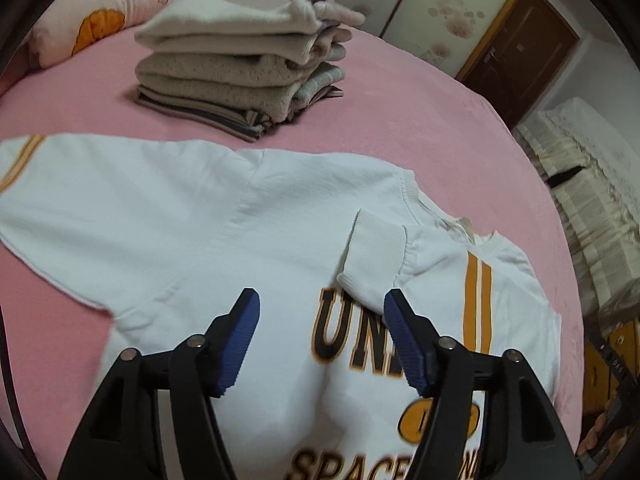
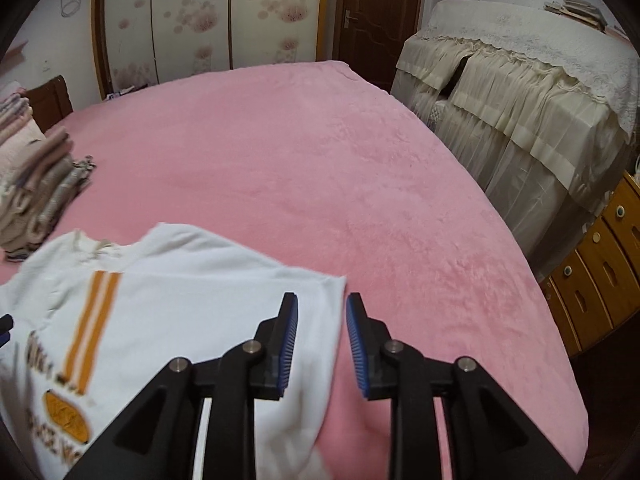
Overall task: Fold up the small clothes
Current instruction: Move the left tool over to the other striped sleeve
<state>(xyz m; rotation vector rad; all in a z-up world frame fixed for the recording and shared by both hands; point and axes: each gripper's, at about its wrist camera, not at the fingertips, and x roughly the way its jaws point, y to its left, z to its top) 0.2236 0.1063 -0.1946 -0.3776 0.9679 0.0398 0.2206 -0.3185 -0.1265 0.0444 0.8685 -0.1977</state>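
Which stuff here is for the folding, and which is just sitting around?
For the folding: white sweatshirt, left claw, right claw, pile of folded clothes.

Just sitting around: pillow, brown door, wooden drawers, lace-covered furniture.

White sweatshirt point(image 1: 192, 216) with orange stripes and black lettering; pink bedspread point(image 2: 320, 168).

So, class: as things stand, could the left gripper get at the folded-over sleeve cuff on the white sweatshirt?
Probably yes: the left gripper is open and empty, and the sleeve cuff lies uncovered on the white sweatshirt just beyond its fingers.
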